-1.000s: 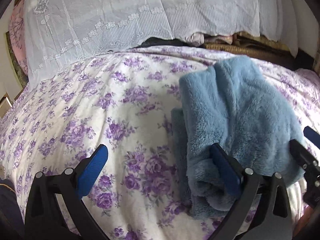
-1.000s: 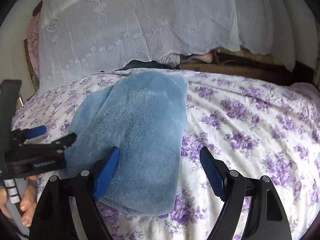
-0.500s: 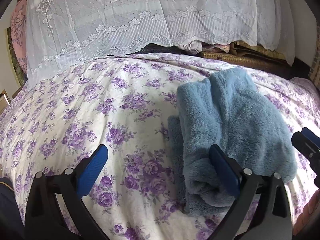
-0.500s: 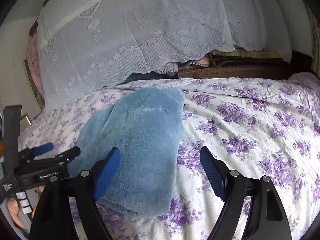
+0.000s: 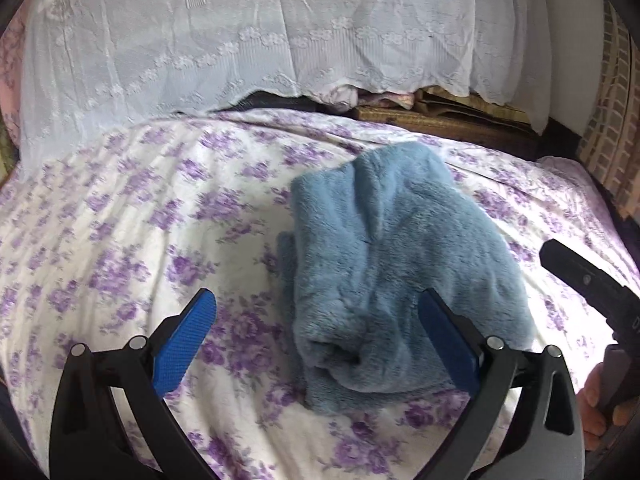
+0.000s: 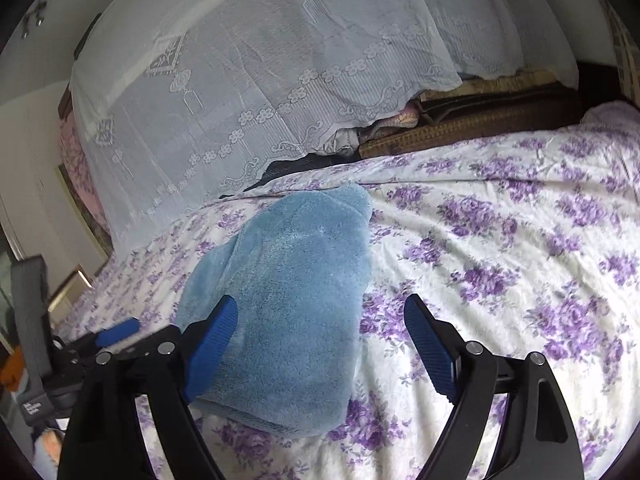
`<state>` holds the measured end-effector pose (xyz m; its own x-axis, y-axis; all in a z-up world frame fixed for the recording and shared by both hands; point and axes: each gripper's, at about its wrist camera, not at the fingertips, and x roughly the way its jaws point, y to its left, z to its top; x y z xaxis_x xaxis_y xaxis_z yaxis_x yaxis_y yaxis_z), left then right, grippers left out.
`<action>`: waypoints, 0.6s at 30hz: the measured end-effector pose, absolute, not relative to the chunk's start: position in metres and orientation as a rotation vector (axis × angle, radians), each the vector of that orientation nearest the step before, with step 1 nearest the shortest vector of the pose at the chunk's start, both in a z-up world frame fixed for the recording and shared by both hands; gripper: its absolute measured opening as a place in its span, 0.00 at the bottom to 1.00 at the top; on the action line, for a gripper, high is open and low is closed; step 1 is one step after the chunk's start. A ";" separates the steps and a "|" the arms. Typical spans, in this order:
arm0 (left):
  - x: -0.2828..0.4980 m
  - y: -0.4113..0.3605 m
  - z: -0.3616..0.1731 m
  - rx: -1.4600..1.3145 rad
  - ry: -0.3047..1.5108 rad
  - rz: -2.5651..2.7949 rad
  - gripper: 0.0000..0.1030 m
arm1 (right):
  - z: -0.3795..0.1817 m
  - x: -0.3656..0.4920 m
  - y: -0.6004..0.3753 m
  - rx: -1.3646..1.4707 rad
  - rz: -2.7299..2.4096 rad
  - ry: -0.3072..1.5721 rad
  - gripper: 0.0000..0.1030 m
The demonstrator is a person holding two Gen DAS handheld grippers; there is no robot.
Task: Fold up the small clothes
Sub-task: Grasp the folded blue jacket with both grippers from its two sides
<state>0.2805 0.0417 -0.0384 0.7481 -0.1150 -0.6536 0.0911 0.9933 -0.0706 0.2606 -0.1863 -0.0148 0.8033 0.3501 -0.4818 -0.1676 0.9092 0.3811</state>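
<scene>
The floral bedspread (image 5: 132, 216) lies bare to the left of the folded blue fleece garment (image 5: 392, 264), out to the bed's left edge, and equally bare to its right toward the right edge (image 6: 520, 248). The garment itself is the only bump on the bed, sitting near the middle. Along the far edge a white lace cloth (image 5: 248, 40) hangs down over stacked bedding (image 6: 460, 120), closing off that side. Both grippers, left (image 5: 316, 344) and right (image 6: 320, 348), hover spread wide at the near edge.
</scene>
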 end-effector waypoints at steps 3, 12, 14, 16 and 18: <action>0.288 0.050 -0.044 -0.121 0.766 -0.192 0.96 | -0.016 0.261 -0.189 0.363 0.300 0.578 0.85; 0.324 0.083 -0.084 -0.486 0.963 -0.452 0.96 | -0.022 0.266 -0.197 0.462 0.353 0.607 0.87; 0.331 0.087 -0.090 -0.528 0.988 -0.480 0.96 | -0.025 0.268 -0.201 0.499 0.362 0.621 0.87; 0.339 0.089 -0.096 -0.564 1.015 -0.503 0.96 | -0.029 0.272 -0.204 0.538 0.376 0.639 0.87; 0.344 0.089 -0.098 -0.573 1.028 -0.522 0.96 | -0.034 0.277 -0.206 0.573 0.395 0.660 0.87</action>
